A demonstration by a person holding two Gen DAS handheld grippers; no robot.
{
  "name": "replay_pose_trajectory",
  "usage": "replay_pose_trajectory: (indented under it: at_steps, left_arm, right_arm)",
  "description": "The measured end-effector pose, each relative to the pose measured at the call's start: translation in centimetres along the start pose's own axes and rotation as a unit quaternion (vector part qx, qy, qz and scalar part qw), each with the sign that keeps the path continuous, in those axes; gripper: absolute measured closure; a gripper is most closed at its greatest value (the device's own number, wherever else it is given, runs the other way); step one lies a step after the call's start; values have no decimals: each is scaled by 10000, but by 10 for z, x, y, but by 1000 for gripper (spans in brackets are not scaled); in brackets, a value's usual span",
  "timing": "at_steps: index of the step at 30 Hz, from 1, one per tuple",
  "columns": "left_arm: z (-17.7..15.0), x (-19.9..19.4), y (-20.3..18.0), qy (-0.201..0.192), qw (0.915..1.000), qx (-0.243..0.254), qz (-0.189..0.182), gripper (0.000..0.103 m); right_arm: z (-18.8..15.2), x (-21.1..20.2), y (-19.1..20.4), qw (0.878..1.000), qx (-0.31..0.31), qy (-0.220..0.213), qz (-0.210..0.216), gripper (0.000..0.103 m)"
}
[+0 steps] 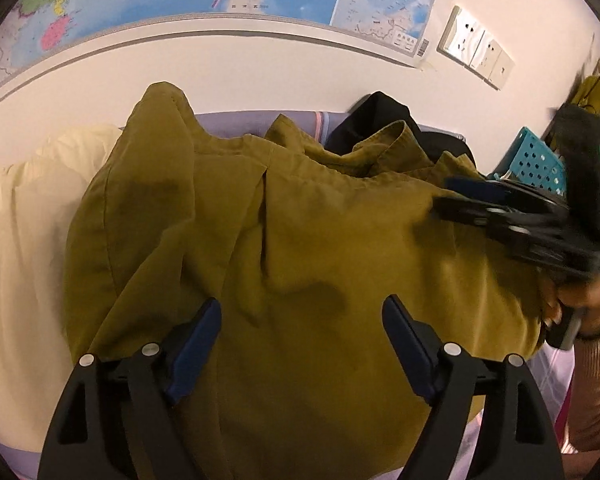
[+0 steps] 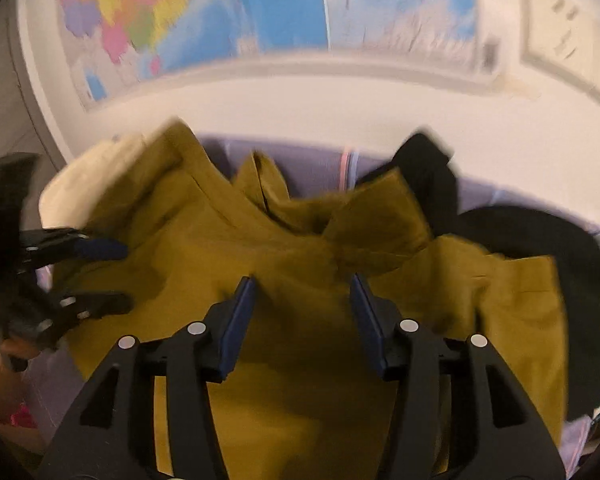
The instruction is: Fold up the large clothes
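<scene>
The olive shirt (image 1: 300, 240) lies rumpled and only partly folded on the bed (image 1: 236, 124), both the left gripper (image 1: 302, 312) and right gripper (image 2: 302, 300) released above it.

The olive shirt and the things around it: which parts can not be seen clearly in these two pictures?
- Olive shirt: near hem, left wrist view, hidden behind the left gripper and cut by the edge.
- Black garment: mostly hidden behind the shirt collar.
- Right wrist view: all motion-blurred; map unreadable.
- Teal basket: partly covered by the right gripper.
</scene>
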State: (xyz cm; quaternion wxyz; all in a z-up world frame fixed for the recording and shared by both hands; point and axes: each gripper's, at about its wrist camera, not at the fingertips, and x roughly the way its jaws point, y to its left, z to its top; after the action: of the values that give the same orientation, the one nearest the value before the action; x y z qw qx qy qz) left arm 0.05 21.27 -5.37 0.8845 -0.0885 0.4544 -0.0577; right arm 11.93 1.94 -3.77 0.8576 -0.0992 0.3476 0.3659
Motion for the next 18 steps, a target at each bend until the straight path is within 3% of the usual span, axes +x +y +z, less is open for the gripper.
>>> replay_pose_trajectory:
  at_steps: [2, 3, 7, 8, 10, 12, 13, 14, 17, 18]
  left_arm:
    - [-1, 2, -2, -5, 10000, 77, 40, 23]
    - [-1, 3, -3, -4, 9999, 103, 54, 23]
    - [1, 4, -4, -41, 9999, 97, 49, 23]
    - [2, 5, -4, -46, 9999, 91, 66, 23]
    - [0, 7, -5, -25, 9998, 116, 177, 23]
    - [-1, 4, -10, -66, 9994, 195, 281, 23]
    - [-3, 0, -11, -110, 9992, 209, 321, 23]
    - [-6, -10, -10, -238, 9989, 193, 360, 23]
    - [-21, -44, -1, -688, 9967, 124, 408, 23]
    - [-28, -56, 5, -825, 9957, 78, 413, 22]
  right_arm:
    - [0, 11, -1, 9995, 12, 176, 269, 94]
    - [1, 9, 2, 9997, -88, 95, 205, 98]
    - [7, -18, 26, 9947, -635, -716, -378, 101]
    - [9, -15, 30, 9933, -717, -745, -508, 101]
    - [9, 8, 29, 9950, -773, -270, -564, 100]
    - [7, 34, 24, 9957, -684, 293, -548, 93]
    - [6, 38, 21, 9962, -583, 378, -527, 93]
    - [6, 31, 19, 9975, -476, 263, -445, 84]
    - [-2, -21, 12, 9983, -199, -512, -199, 40]
    - [-12, -51, 7, 9958, -129, -899, -122, 34]
